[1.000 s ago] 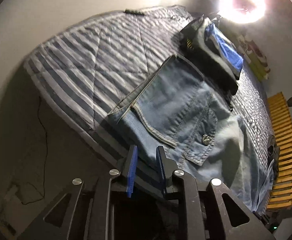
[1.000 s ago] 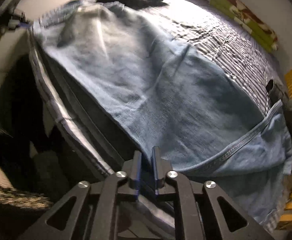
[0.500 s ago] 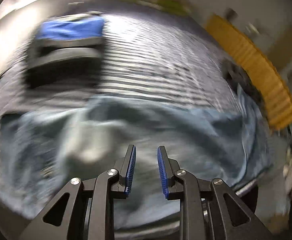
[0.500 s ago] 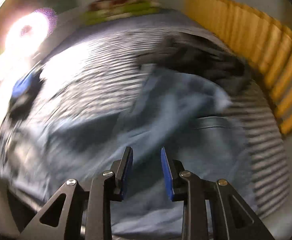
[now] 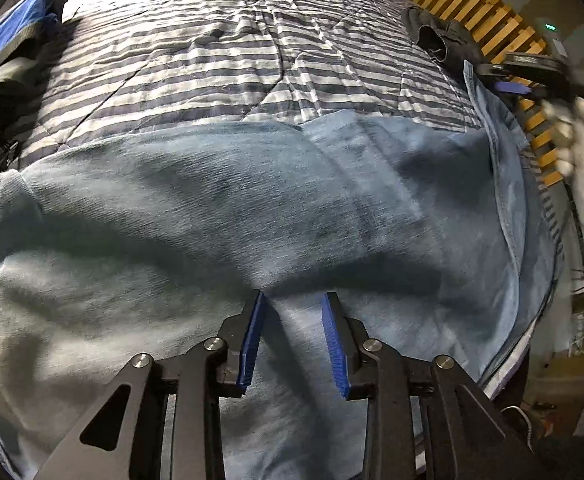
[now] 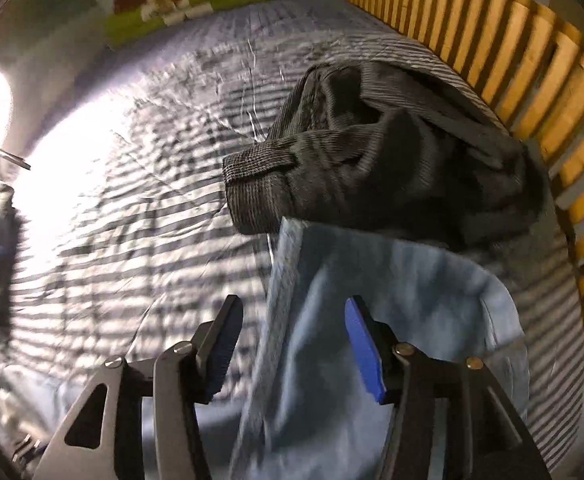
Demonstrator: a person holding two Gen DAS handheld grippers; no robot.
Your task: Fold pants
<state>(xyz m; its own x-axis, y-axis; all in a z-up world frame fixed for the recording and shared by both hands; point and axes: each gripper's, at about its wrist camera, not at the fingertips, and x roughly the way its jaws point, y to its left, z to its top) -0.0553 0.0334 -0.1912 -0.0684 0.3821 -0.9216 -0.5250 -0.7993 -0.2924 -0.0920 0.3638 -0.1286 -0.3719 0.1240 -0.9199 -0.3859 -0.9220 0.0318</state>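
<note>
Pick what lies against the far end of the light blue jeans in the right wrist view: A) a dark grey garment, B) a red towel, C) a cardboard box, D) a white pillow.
A: a bunched dark grey garment lies on the striped quilt, meeting the far edge of the jeans.

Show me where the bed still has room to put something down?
The striped quilt is bare in the middle, between the jeans, the blue-and-dark clothes at the left and the dark pants by the wooden slats. The near edge and slat side are crowded.
</note>
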